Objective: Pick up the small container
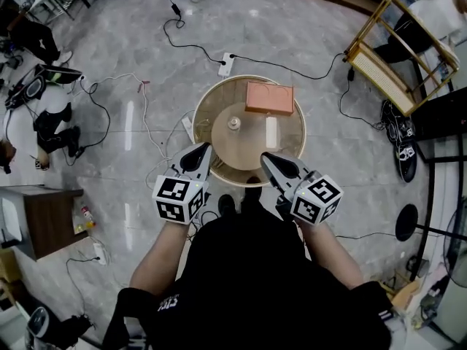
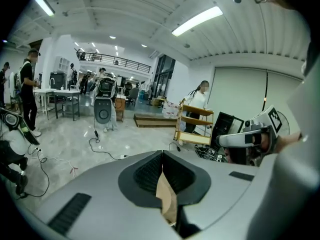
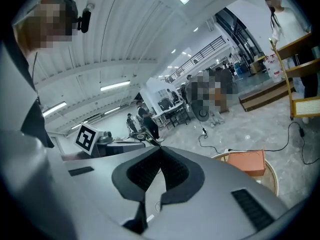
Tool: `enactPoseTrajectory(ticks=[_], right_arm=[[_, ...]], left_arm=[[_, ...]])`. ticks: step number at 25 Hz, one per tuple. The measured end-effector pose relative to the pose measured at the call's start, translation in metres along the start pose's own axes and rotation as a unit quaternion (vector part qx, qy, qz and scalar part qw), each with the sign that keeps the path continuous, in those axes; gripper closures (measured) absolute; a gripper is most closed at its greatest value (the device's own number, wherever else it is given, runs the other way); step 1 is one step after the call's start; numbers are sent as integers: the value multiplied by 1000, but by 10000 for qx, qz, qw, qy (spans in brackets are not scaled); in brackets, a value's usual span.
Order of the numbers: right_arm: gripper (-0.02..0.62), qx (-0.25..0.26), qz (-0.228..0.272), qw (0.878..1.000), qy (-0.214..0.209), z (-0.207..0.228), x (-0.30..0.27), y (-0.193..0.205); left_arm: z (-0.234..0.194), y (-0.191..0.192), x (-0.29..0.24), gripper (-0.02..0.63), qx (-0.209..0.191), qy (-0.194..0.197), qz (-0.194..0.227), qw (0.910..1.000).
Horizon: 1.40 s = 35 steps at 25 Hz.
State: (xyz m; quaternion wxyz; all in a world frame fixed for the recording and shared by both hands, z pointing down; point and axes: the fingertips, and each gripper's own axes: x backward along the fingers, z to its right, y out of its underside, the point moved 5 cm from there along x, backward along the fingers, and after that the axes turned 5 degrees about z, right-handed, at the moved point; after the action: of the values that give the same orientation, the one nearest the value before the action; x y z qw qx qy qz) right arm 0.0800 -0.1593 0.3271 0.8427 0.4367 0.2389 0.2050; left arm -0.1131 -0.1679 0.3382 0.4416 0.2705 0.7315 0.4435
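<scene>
In the head view the small container (image 1: 234,123), a pale little pot, stands near the middle of the round table (image 1: 205,108). Behind it lies an orange box (image 1: 269,97), which also shows in the right gripper view (image 3: 246,162). My left gripper (image 1: 204,150) hovers by the table's near left rim, its jaws shut with nothing between them. My right gripper (image 1: 267,158) is by the near right rim, also shut and empty. Both are well short of the container. Each gripper view shows its own jaws closed tip to tip (image 2: 161,154) (image 3: 160,149).
A white strip (image 1: 271,132) lies on the table right of the container. Cables and a power strip (image 1: 226,65) trail over the marble floor. A gold rack (image 1: 398,57) stands at the far right, a dark wooden cabinet (image 1: 40,221) at the left. People stand in the background.
</scene>
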Motion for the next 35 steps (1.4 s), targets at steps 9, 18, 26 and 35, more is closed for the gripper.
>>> enactPoseTrajectory(ticks=[9, 18, 26, 35], right_arm=[[581, 168, -136, 9996, -191, 53, -7, -3], [520, 202, -561, 9982, -52, 83, -68, 11], [454, 364, -864, 9953, 225, 130, -131, 70], [389, 618, -1171, 9893, 608, 198, -191, 164]], left_arm=[[1, -24, -35, 589, -153, -361, 11, 9992], [-42, 2, -77, 589, 100, -272, -406, 9988], [-84, 60, -137, 589, 258, 6, -845, 9961], [-137, 138, -199, 589, 321, 153, -995, 9944]])
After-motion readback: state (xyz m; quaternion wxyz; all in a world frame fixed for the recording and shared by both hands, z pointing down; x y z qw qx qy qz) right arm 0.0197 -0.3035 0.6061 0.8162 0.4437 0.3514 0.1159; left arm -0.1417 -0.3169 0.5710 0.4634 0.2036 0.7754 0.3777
